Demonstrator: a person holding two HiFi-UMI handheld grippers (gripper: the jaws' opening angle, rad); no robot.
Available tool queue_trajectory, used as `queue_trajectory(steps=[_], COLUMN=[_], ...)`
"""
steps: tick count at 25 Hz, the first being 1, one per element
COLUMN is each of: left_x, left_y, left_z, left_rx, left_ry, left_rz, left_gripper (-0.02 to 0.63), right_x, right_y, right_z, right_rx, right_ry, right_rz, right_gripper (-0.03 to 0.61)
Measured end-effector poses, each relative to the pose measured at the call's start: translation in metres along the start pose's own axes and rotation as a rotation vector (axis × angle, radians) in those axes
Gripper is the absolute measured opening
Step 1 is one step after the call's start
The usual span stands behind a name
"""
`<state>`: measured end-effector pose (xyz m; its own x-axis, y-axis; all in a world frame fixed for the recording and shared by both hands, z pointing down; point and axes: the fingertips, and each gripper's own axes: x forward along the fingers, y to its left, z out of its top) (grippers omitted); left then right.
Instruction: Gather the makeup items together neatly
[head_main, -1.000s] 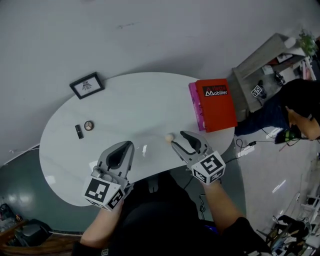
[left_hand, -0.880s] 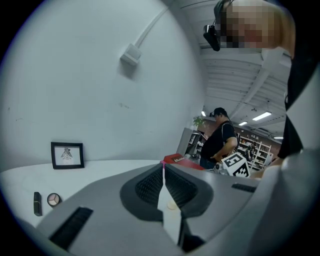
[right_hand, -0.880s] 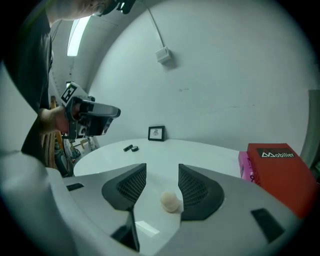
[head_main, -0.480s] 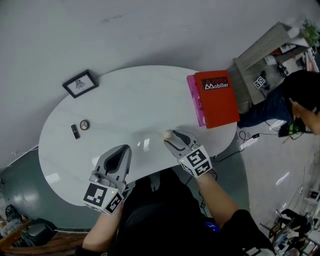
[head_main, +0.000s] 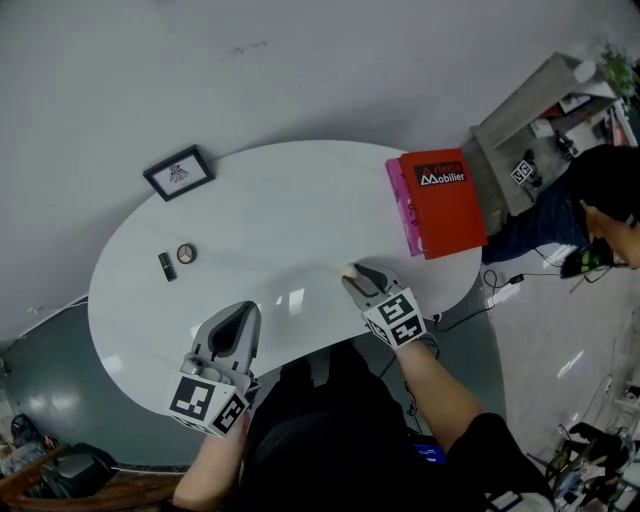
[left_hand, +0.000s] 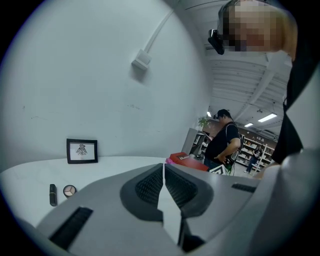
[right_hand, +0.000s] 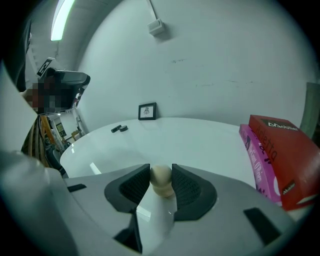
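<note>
Right gripper (right_hand: 161, 172): jaws part-closed and just been closing, pads touching both sides of the beige makeup sponge (right_hand: 161, 181). The sponge sits on the white table (head_main: 290, 210) near the front edge. It looks soft, so squeeze lightly and lift clear before carrying. Target is the lipstick (head_main: 166, 266) and compact (head_main: 186, 253), well apart at far left. Left gripper (left_hand: 164, 170): closed, empty. Versus a second ago, the right gripper has dropped, and the sponge is now between the jaws instead of off the tips.
</note>
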<state>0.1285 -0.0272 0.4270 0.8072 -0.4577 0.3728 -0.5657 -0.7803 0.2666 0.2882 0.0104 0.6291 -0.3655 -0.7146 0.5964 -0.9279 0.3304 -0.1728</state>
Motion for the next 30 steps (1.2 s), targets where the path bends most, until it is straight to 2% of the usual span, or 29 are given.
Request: queue_trajectory(steps=[5, 11, 17, 23, 30], left_x=[-0.027, -0.076, -0.131, -0.183, -0.214], left_y=[0.016, 0.049, 0.090, 0.126, 0.157], left_z=[0.005, 0.009, 0.004, 0.004, 0.000], left_rx=[-0.005, -0.001, 0.072, 0.118, 0.070], left_ry=[-0.035, -0.082, -0.091, -0.114, -0.135], left_rz=[0.008, 0.036, 0.079, 0.148, 0.241], left_gripper=[0.021, 0.021, 0.021, 0.021, 0.021], right_x=[-0.006, 0.000, 0.020, 0.035, 0.056], right_y=[0.010, 0.050, 0.106, 0.165, 0.200], right_z=[0.018, 0.065, 0.123, 0.174, 0.218], right_rx=[0.017, -0.021, -0.064, -0.129, -0.156], right_ry=[-0.022, -0.068, -0.122, -0.167, -0.192], right_rz=[-0.028, -0.018, 0.008, 0.071, 0.167], right_gripper=[0.141, 0.138, 0.138, 0.138, 0.138])
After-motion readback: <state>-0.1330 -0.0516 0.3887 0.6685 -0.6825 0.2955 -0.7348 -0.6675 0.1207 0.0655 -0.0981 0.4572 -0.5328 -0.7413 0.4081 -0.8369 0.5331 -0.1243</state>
